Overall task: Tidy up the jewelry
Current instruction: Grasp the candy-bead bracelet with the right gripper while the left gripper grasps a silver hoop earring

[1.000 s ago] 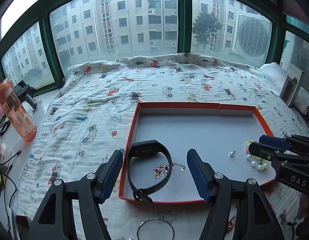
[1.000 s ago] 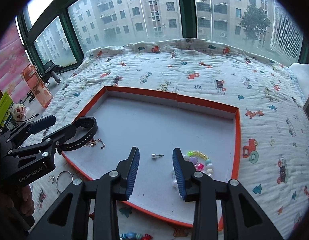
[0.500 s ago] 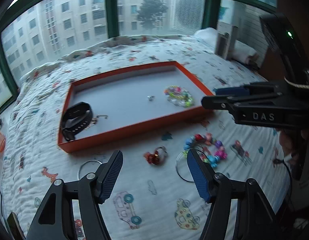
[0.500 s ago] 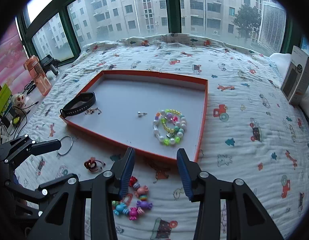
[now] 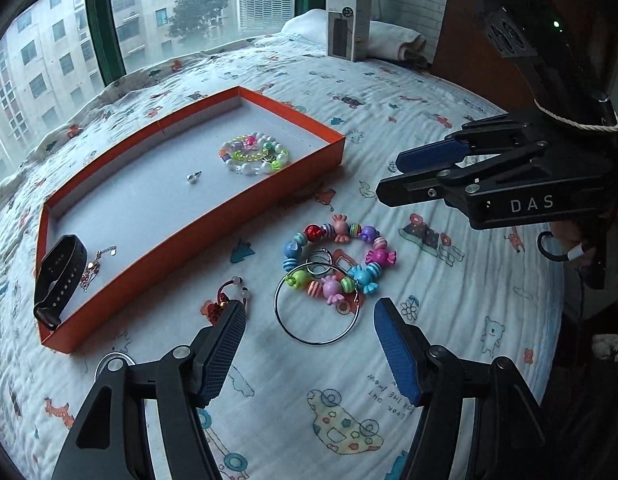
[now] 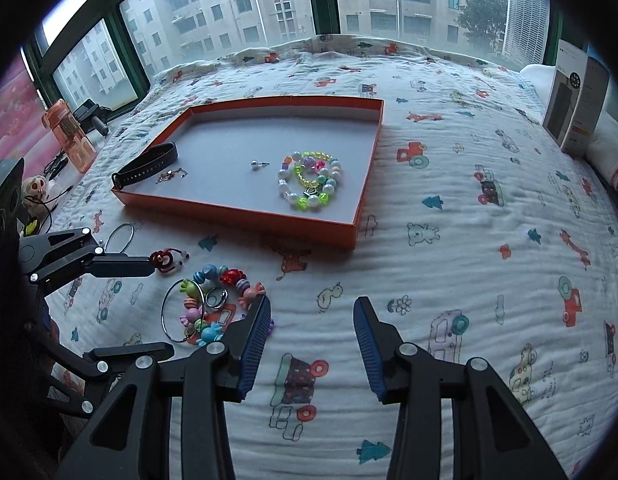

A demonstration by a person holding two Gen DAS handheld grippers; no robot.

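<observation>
An orange tray lies on the bed. It holds a black wristband, a thin chain, a small stud earring and pastel bead bracelets. On the quilt in front lie a candy-bead bracelet, a large silver hoop, a small ring and a red hair tie. My left gripper is open above the hoop. My right gripper is open and empty, right of the candy bracelet.
A second silver hoop lies left of the tray. A grey box stands by folded towels at the bed's far end. An orange bottle and cables sit on the sill at left. Windows run behind the bed.
Both grippers have pulled back from the tray and swung toward the loose jewelry on the quilt. The left one now hovers over the hoop and candy bracelet. Both stay open.
</observation>
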